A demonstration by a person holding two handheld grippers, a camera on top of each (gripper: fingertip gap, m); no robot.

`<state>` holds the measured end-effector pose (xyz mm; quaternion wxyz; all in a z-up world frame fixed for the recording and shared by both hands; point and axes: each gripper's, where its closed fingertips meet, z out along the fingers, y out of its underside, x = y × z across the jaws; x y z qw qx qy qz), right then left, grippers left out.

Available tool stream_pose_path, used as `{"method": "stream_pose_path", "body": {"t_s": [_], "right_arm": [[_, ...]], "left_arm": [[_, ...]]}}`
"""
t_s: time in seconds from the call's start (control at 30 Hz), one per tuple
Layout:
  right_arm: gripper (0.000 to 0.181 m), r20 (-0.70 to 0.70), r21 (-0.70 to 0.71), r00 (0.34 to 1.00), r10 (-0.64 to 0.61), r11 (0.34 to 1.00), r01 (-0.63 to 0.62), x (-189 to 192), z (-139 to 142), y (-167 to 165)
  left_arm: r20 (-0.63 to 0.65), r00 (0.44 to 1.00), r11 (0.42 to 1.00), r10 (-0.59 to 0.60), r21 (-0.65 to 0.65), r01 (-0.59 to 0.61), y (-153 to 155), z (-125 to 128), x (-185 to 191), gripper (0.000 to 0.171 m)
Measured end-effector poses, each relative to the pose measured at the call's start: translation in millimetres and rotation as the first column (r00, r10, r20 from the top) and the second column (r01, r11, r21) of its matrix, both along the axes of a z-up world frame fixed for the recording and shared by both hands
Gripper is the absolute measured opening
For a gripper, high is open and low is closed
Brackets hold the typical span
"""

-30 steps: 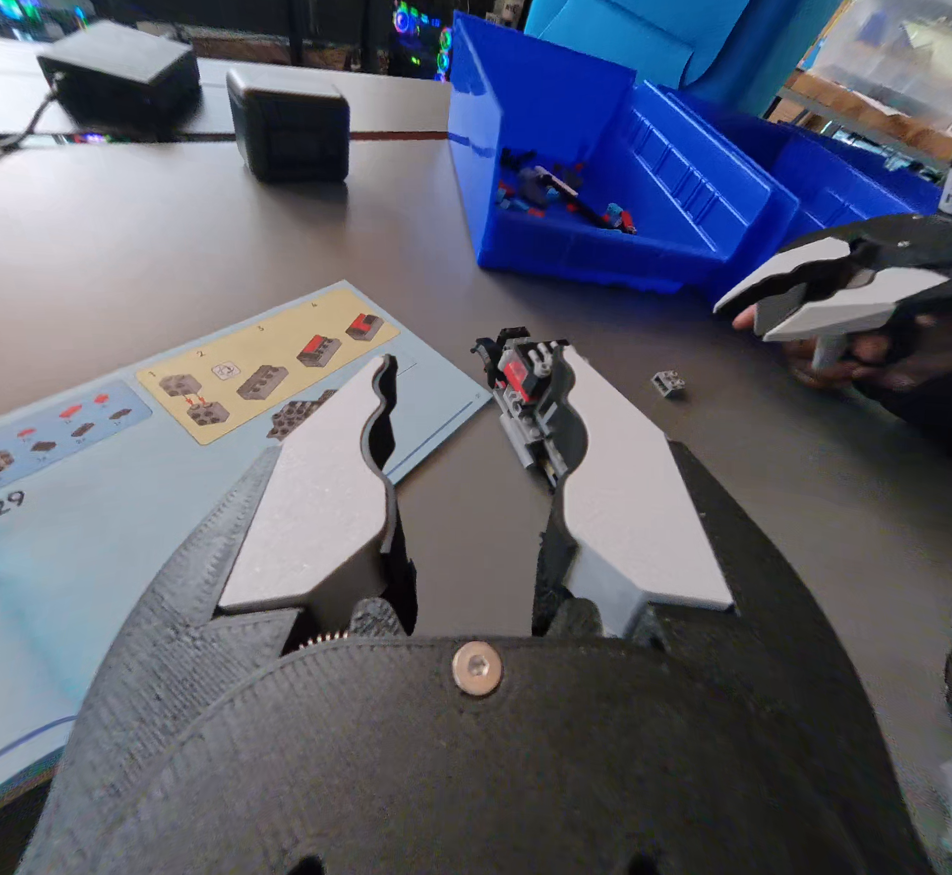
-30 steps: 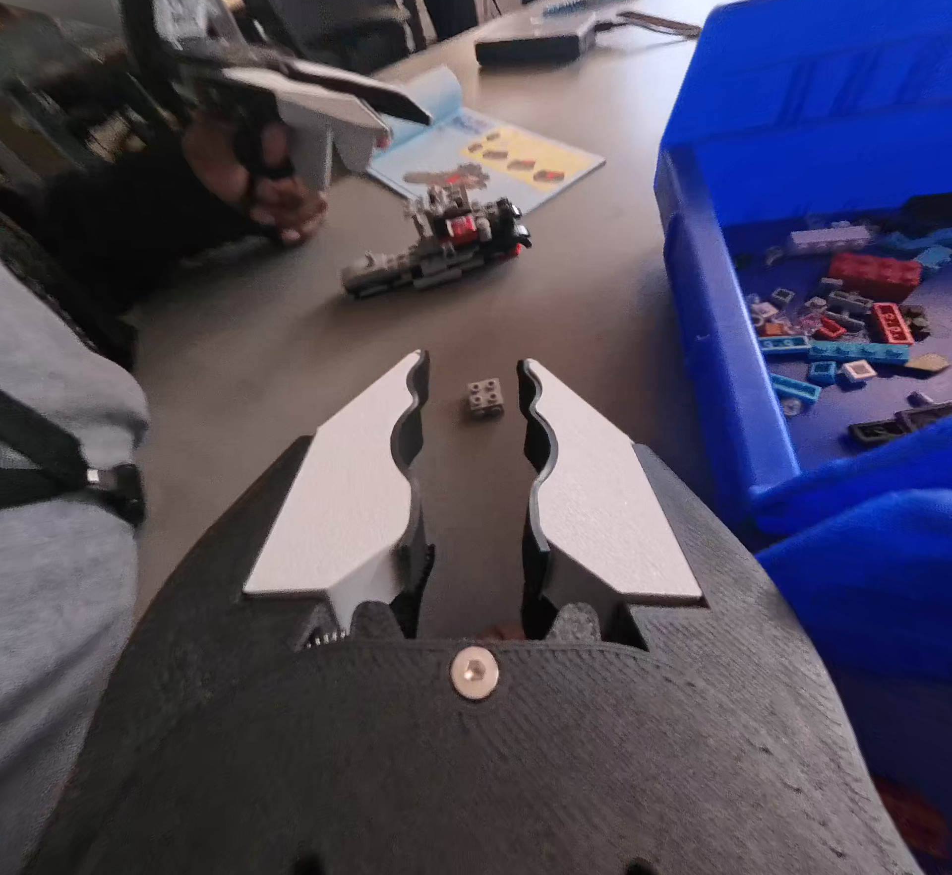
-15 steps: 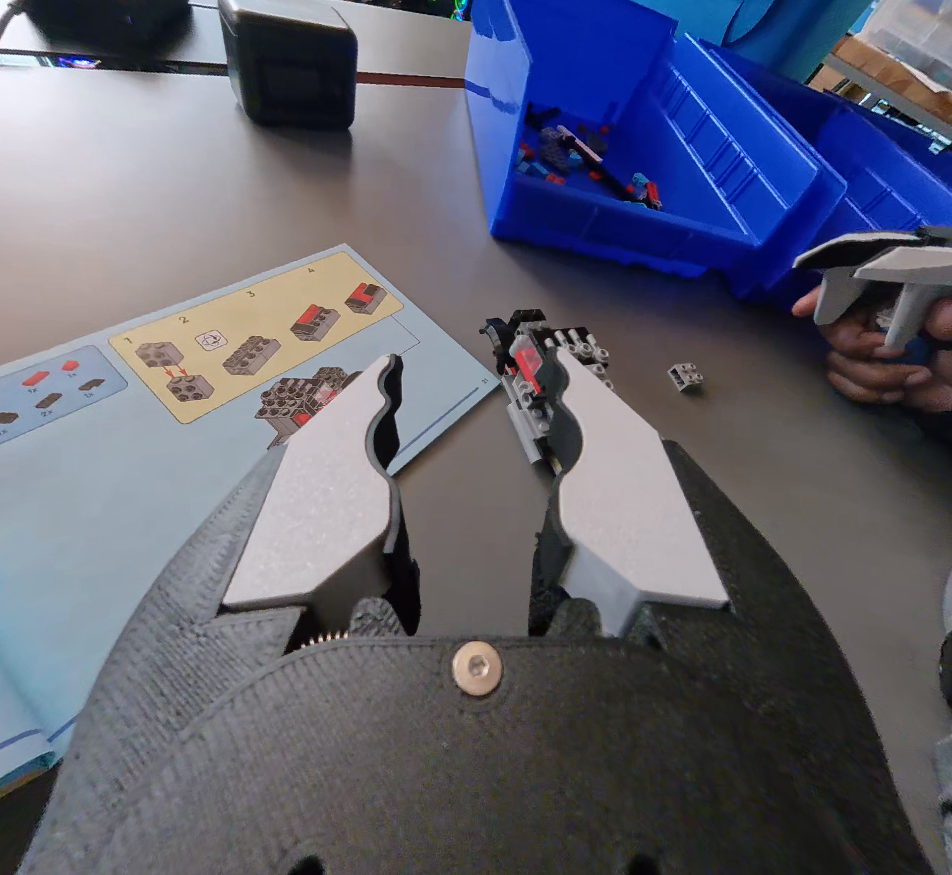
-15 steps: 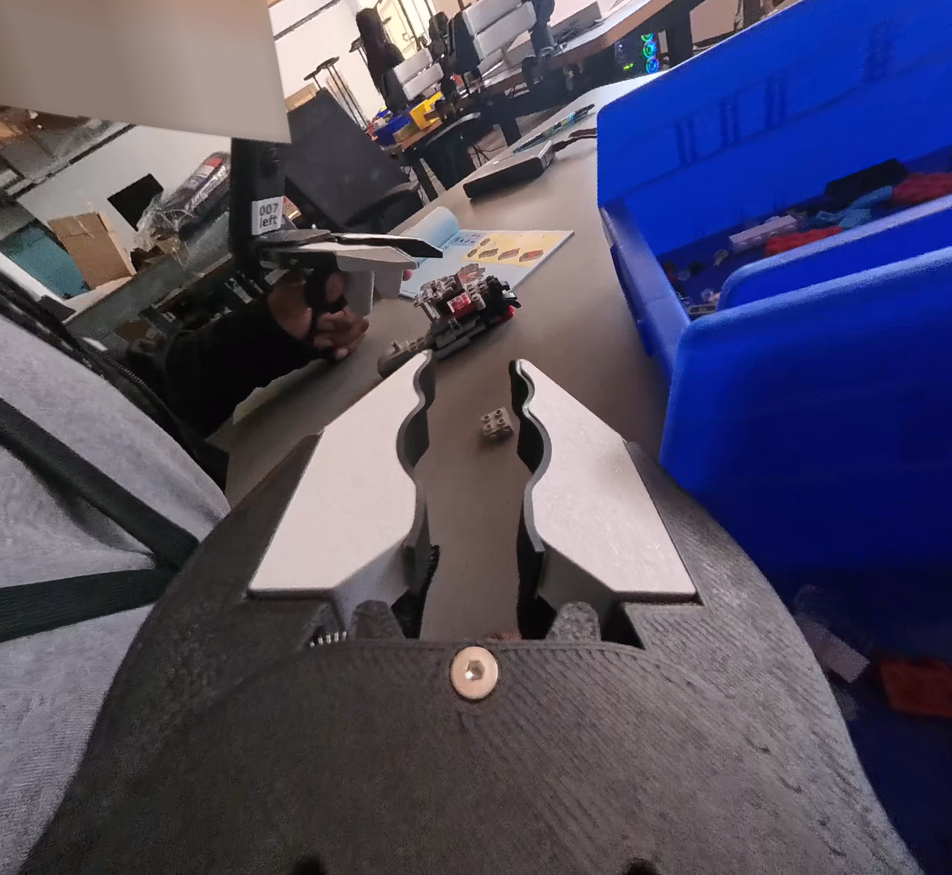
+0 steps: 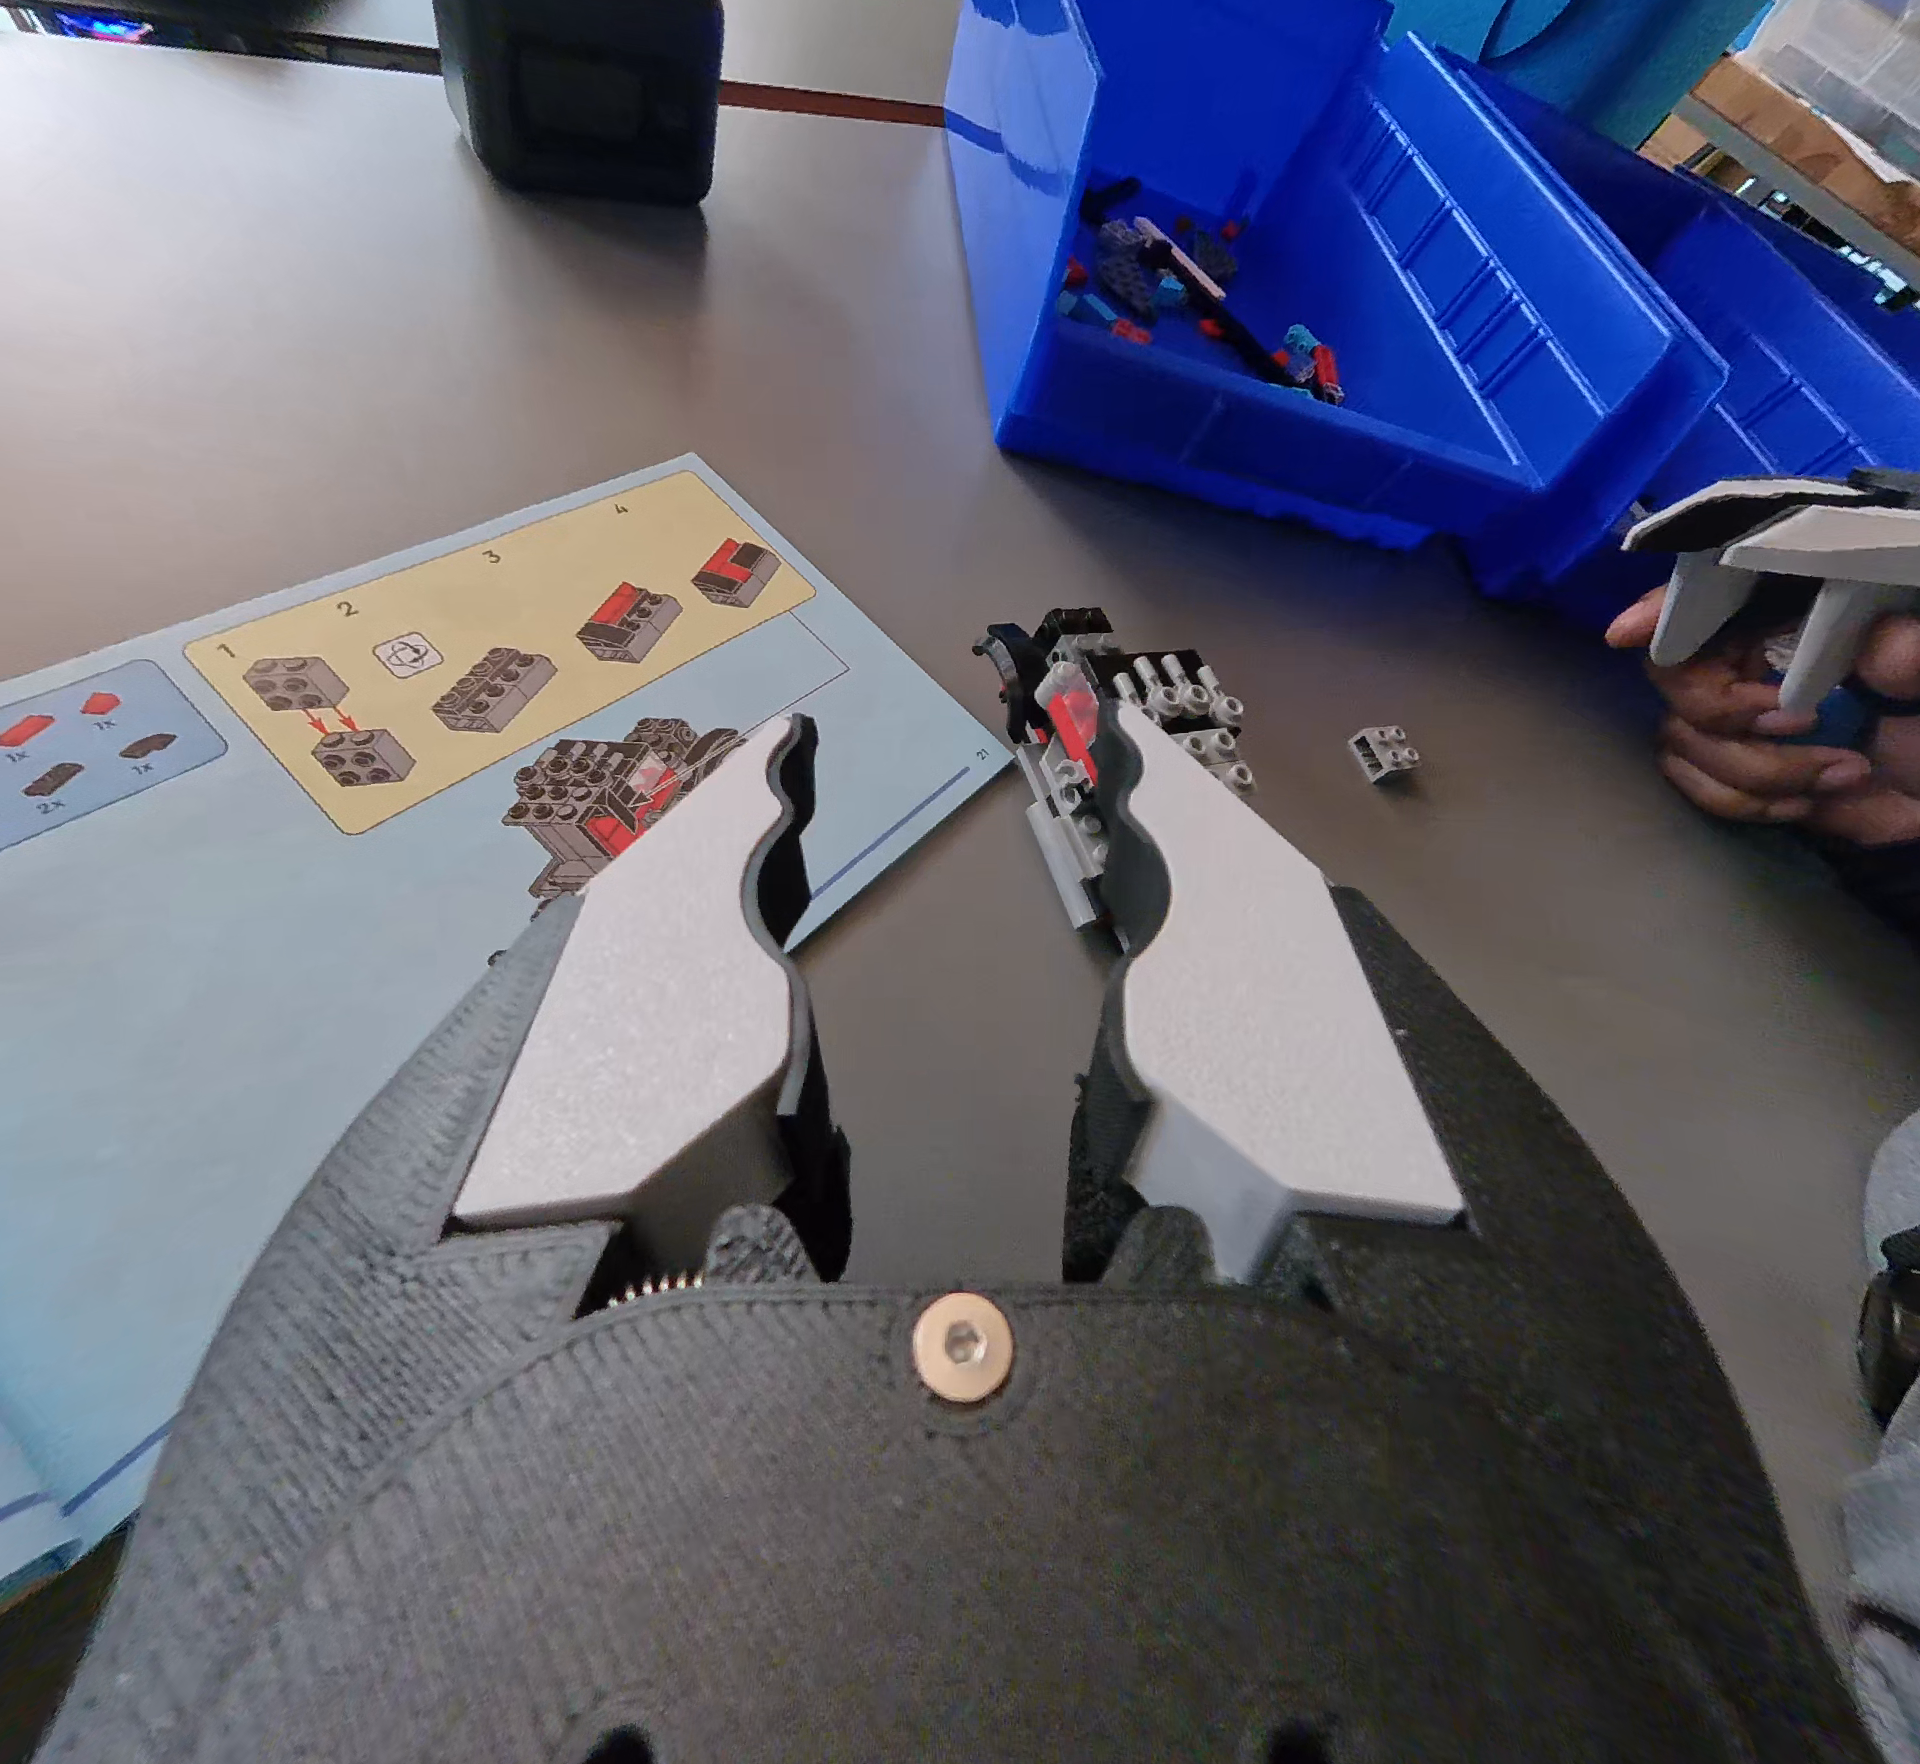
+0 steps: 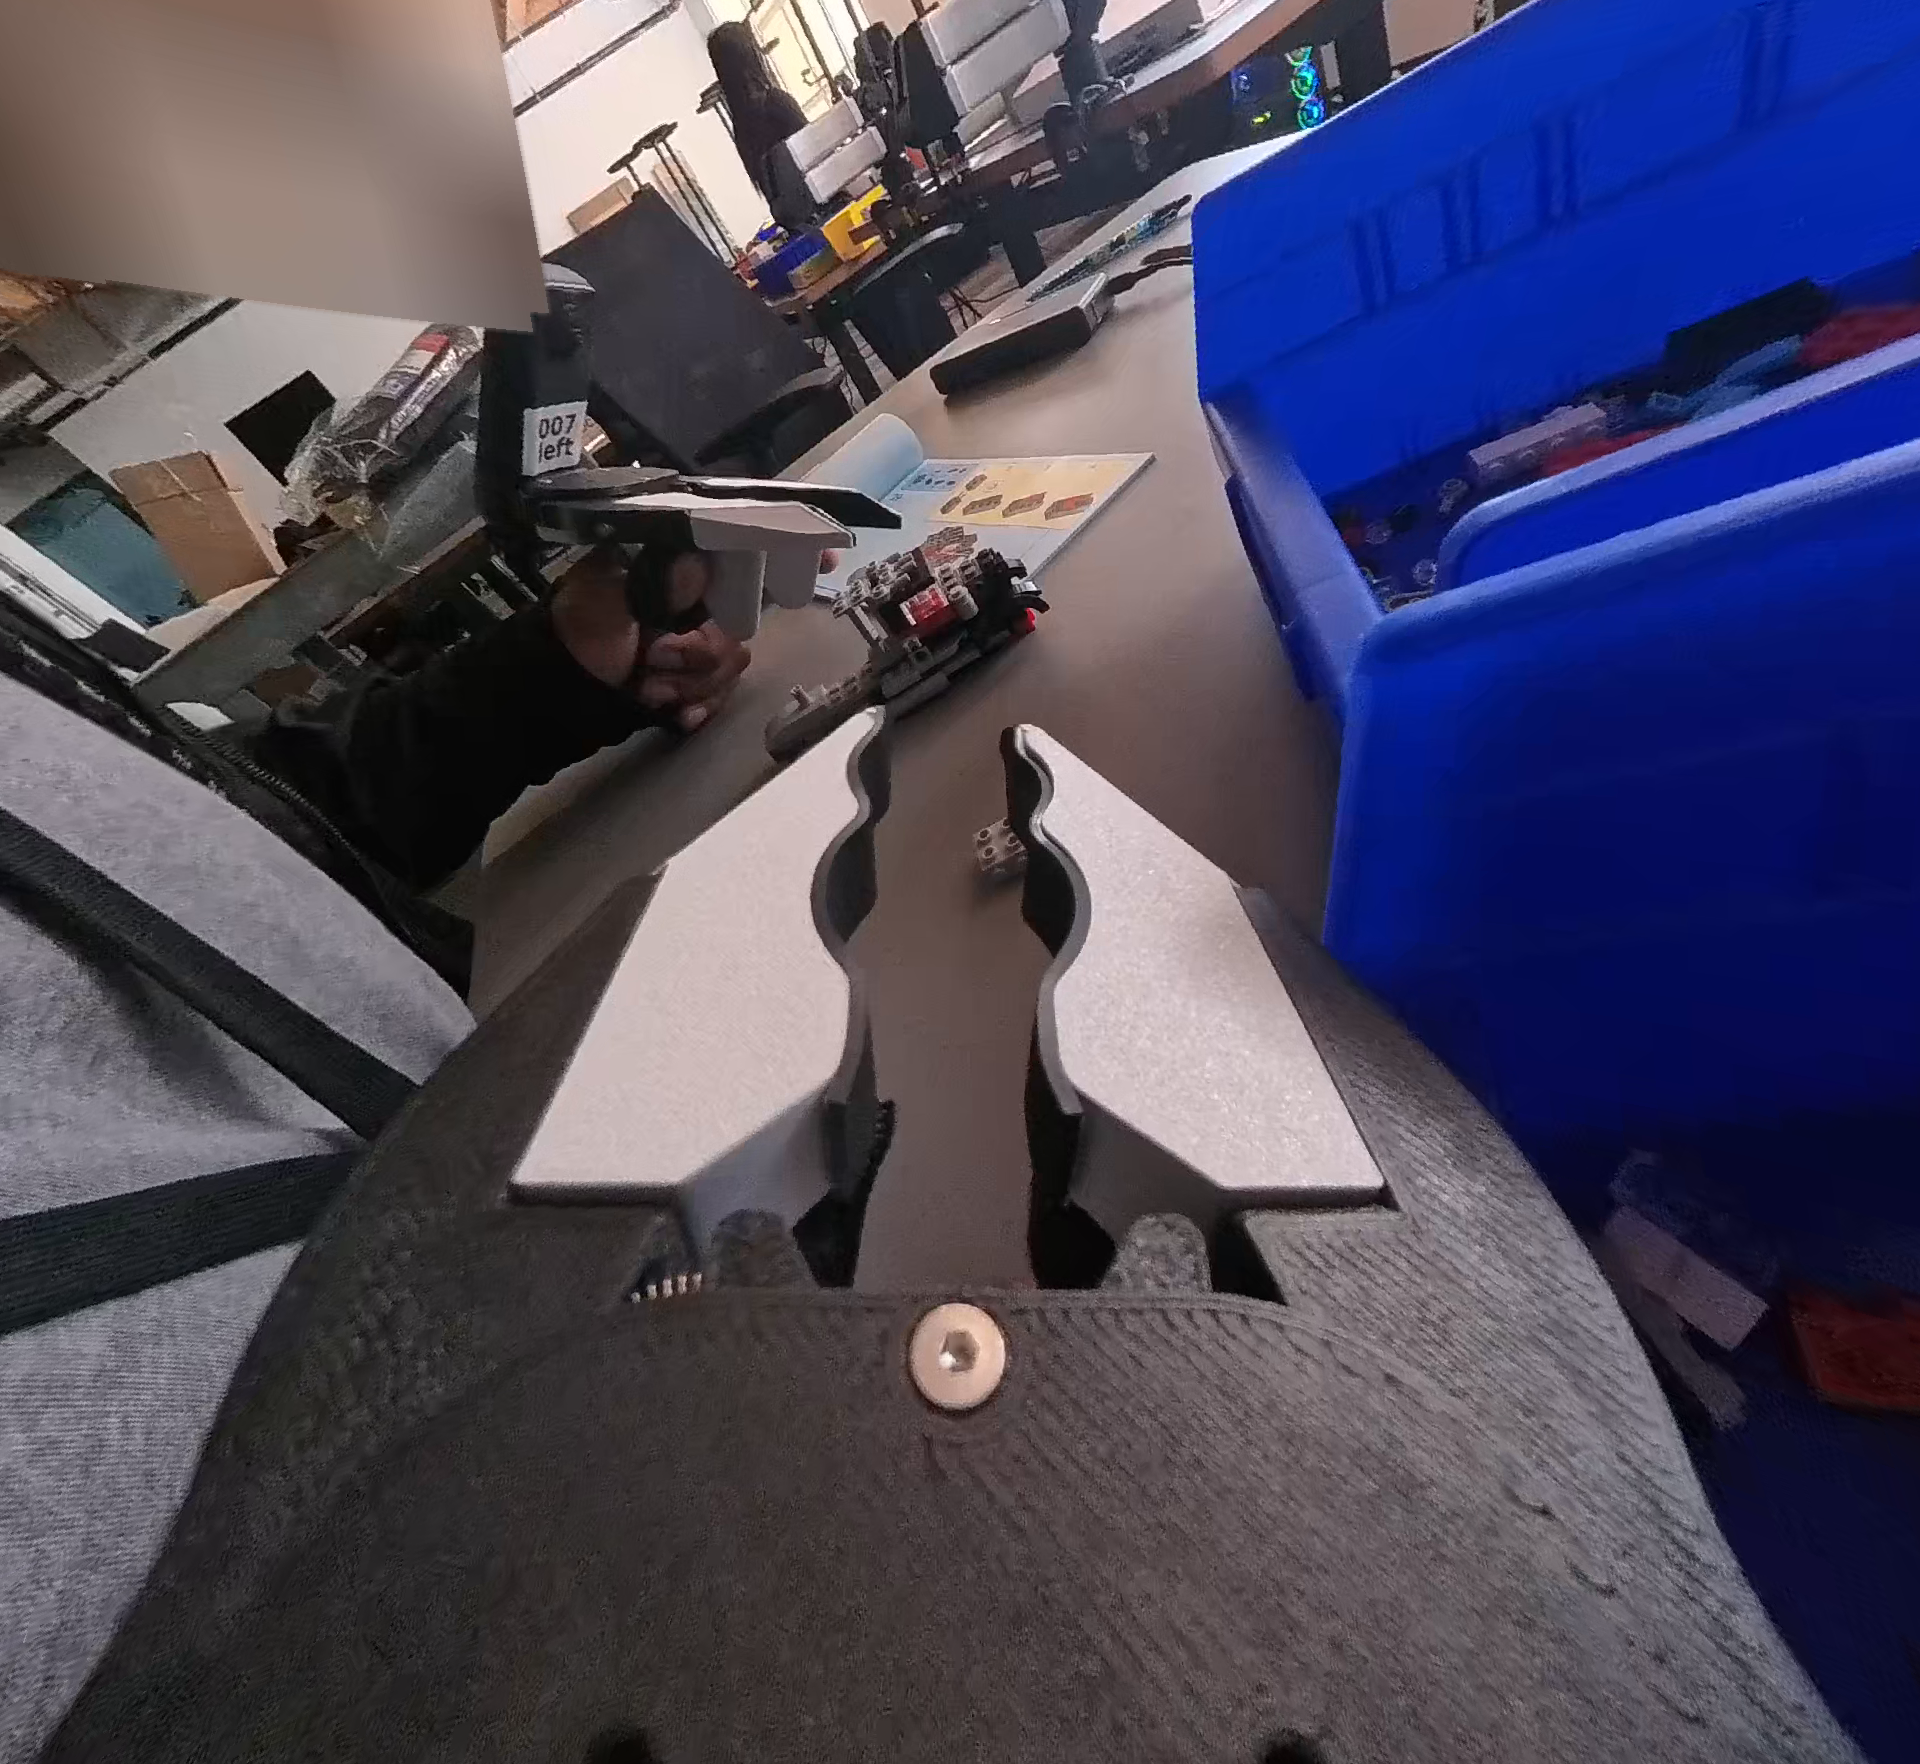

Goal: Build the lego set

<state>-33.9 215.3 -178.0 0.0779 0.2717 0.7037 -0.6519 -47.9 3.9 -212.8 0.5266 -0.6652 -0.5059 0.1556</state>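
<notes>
A partly built grey, black and red lego model lies on the dark table; it also shows in the right wrist view. My left gripper is open and empty, held above the table, its right finger covering part of the model. A small grey brick lies to the model's right; in the right wrist view it sits just ahead of the right finger. My right gripper is open and empty, low over the table. The open instruction booklet lies at the left.
Blue bins with loose bricks stand at the back right, close on the right in the right wrist view. A black box stands at the back of the table. The left gripper and a hand show in the right wrist view. The small grey brick is about 9 cm from my right fingertips and 15 cm from my left.
My right gripper has tipped up and dropped lower, so the small grey brick now sits by its right finger. My left gripper has shifted slightly forward. Both stay open.
</notes>
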Motion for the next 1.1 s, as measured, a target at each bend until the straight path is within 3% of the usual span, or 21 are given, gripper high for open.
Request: {"method": "stream_pose_path", "body": {"t_s": [0.77,0.97,1.1], "right_arm": [[0.02,0.009,0.017,1.0,0.001,1.0,-0.001,1.0,-3.3,-1.7],[0.025,-0.022,-0.026,0.993,0.113,0.993,-0.114,17.7,5.3,-5.4],[0.029,-0.055,0.075,0.988,0.144,0.987,-0.14,22.6,21.3,2.1]], "left_arm": [[0.011,1.0,1.0,0.004,0.009,-0.005,-1.4,-0.9,-1.2,0.054],[0.034,0.999,0.999,-0.01,0.035,0.008,-0.2,-2.6,-2.6,0.054],[0.014,1.0,0.998,-0.019,0.059,0.018,-0.2,1.7,-1.0,0.055]]}}
